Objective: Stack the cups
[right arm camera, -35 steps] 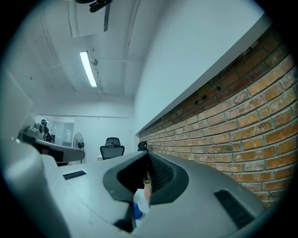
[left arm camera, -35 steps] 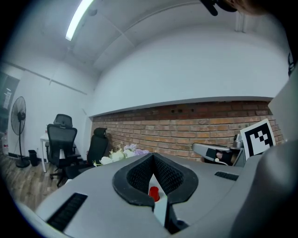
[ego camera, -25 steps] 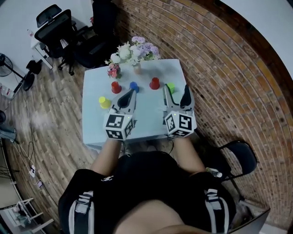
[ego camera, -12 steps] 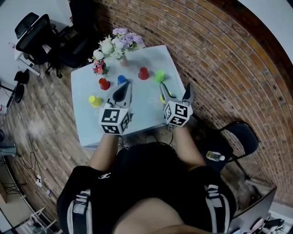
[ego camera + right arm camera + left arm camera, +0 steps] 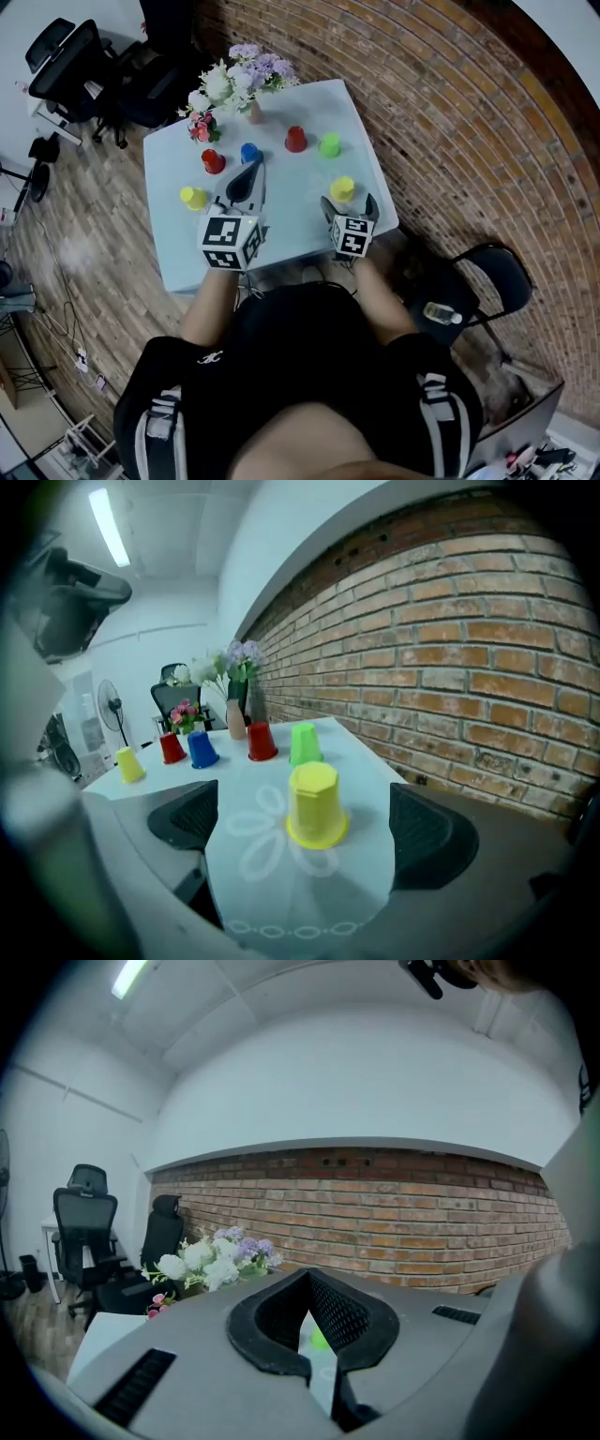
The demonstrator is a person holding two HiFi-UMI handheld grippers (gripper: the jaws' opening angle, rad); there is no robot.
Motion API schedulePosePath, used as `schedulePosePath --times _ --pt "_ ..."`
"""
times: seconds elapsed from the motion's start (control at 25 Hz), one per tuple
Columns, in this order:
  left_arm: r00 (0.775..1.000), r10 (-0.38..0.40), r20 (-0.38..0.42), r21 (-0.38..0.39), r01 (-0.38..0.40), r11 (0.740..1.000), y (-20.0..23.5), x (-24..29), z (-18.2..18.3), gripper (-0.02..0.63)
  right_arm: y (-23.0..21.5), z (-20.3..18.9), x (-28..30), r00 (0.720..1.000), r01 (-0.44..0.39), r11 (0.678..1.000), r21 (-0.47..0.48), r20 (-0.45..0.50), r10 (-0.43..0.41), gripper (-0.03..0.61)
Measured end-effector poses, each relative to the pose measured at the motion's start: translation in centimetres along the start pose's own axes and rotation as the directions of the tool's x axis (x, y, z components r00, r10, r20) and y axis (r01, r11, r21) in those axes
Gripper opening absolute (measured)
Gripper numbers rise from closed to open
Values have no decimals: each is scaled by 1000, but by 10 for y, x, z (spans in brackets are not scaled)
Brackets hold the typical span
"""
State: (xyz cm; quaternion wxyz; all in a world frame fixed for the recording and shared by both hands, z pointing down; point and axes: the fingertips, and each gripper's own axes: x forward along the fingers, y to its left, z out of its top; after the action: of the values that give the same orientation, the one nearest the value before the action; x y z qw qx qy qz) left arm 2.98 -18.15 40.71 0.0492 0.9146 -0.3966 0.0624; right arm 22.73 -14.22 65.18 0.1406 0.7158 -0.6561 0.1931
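Right tool [image 5: 350, 205]: jaws just opened wide, nothing gripped
Yellow cup [image 5: 317, 803]: mouth-down on surface [image 5: 291, 220], at 12 o'clock of right tool, framed by its jaws, untouched
Handling: probably light, thin, slippery taper; pinch mid-wall gently
Left tool [image 5: 249, 174]: closed, empty

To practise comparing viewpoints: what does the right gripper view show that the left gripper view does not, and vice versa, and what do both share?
Only the right gripper view: the right gripper, jaws just opened wide, a yellow cup standing untouched between them; beyond, a blue cup, two red cups and a second yellow cup. Only the left gripper view: the left gripper, jaws shut on nothing. Both: the green cup, only a sliver in the left view, the flowers and the brick wall.
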Motion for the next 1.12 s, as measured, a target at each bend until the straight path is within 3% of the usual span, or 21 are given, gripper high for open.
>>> schedulePosePath --times 0.52,0.6,0.68,0.76,0.88,1.12 --pt "997 69 -25 6 -69 998 26 -12 -8 3 -14 -31 47 993 40 999 14 -116 -38 532" --pt "997 77 -27 13 -77 997 29 -15 -9 3 -18 -35 53 988 63 998 13 -143 -60 471" --pt "996 86 -28 15 -85 996 31 -18 -8 3 -22 -37 52 980 101 995 16 -171 -97 323" --pt "995 97 -22 14 -97 995 33 -22 -6 3 -24 -33 47 978 122 992 12 -170 -119 242" --pt "993 118 -17 12 -118 993 39 -28 -5 3 -14 -10 39 989 99 995 -7 -114 -99 241" --pt "984 177 -9 -9 -177 984 53 -46 -9 3 34 38 34 1000 -23 995 -96 11 24 241"
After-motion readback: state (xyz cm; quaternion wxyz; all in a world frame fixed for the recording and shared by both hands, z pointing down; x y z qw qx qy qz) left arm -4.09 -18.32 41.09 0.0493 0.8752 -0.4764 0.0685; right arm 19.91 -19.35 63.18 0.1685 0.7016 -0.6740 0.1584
